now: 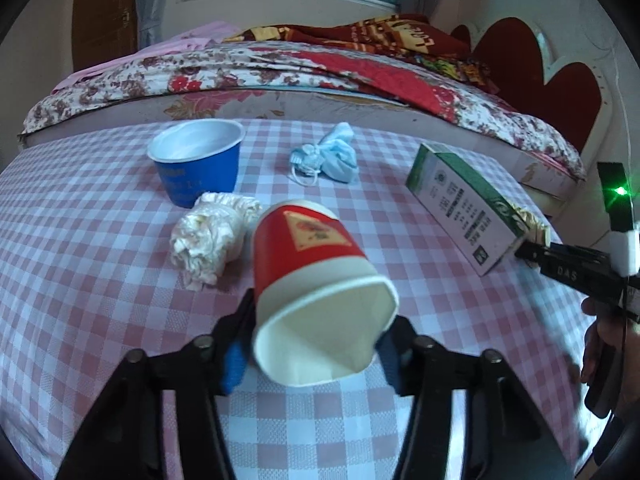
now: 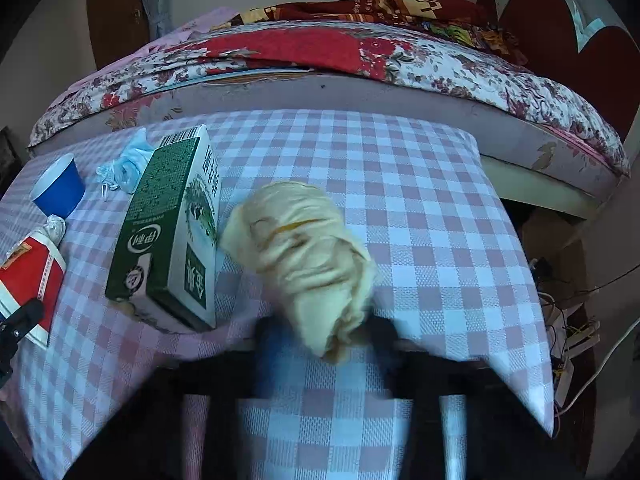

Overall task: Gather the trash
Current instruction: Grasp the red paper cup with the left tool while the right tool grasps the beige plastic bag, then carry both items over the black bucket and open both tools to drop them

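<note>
Left gripper [image 1: 316, 344] clamped on red paper cup [image 1: 316, 256], right gripper [image 2: 324, 332] pinching yellow wad [image 2: 308, 252], green Yili milk carton [image 2: 168, 232] left, "DAS" legible

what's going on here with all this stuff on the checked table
A person is collecting trash with two handheld grippers. The left gripper has its jaws closed on a tipped red paper cup. The right gripper is clamped on a crumpled yellowish wrapper. A green milk carton, blue cup, face mask and wadded tissue lie on the tablecloth.

Dim window daylight, fisheye-bent edges, motion-blurred right view
</note>
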